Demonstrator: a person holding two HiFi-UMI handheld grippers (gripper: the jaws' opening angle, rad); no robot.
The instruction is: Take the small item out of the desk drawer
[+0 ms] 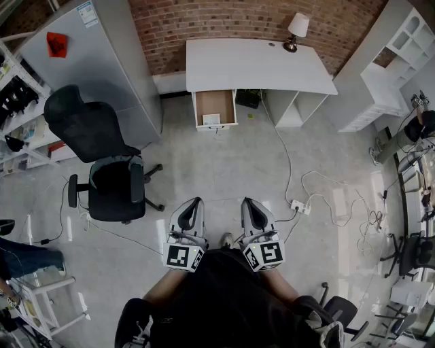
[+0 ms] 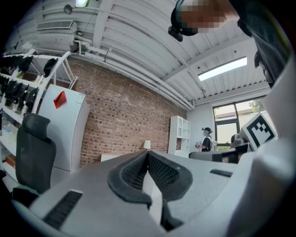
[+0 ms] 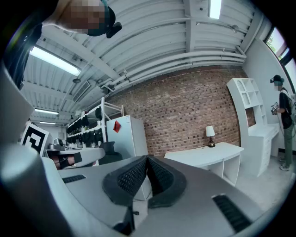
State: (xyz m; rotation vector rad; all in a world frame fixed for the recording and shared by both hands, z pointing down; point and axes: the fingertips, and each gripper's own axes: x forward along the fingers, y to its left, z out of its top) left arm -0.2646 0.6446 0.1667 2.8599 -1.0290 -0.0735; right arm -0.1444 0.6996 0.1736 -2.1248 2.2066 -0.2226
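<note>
So the big bare floor (image 1: 224, 170) is stretching out between the person and the goal, with a cable (image 1: 288, 163) trailing over its right side. Up against the brick wall (image 1: 224, 20) the white tabletop (image 1: 258, 64) is sitting well apart from both tongs, with a lamp (image 1: 296, 30) standing on its far right corner. The black office chair (image 1: 112, 183) is sitting off to the left, out of the straight path as far as I can judge. Under the left end of the tabletop the drawer (image 1: 215, 102) is hanging open toward the person, its brown inside showing.

The left tongs (image 1: 196, 204) and the right tongs (image 1: 247, 202) are being held side by side close to the body, both pointing level at the tabletop. Each one's own view is showing its jaws pressed together with nothing between them.

Now the bit that matters: the small item (image 1: 211, 119), a pale little thing, is lying at the front edge of the drawer, dead ahead of the tongs and far off. The drawer is lining up almost midway between the two, maybe a hair toward the left tongs, so I'm guessing either could go for it. The item is looking a bit wider across the drawer than deep, but it's too small to call its long axis for sure. I reckon walking up is coming first, and the jaws will need opening.
</note>
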